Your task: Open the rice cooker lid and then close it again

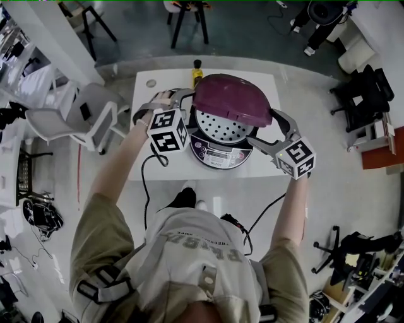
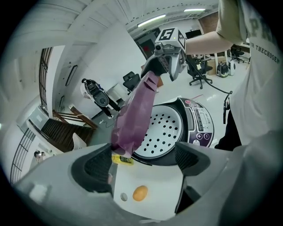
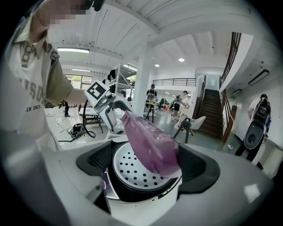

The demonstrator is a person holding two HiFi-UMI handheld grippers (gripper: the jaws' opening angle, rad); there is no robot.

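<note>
The rice cooker stands on a white table. Its maroon lid is raised and tilted back over a white perforated inner plate. My left gripper is at the cooker's left rear, open, with nothing between its jaws. In the left gripper view the lid rises just ahead near the hinge. My right gripper is at the cooker's right side, open. In the right gripper view its jaws stand wide on either side of the cooker body, with the lid slanting up between them.
A yellow bottle stands at the table's back edge, behind the cooker. A black cord hangs off the front left. A white chair is left of the table, a black stool beyond it, and office chairs at the right.
</note>
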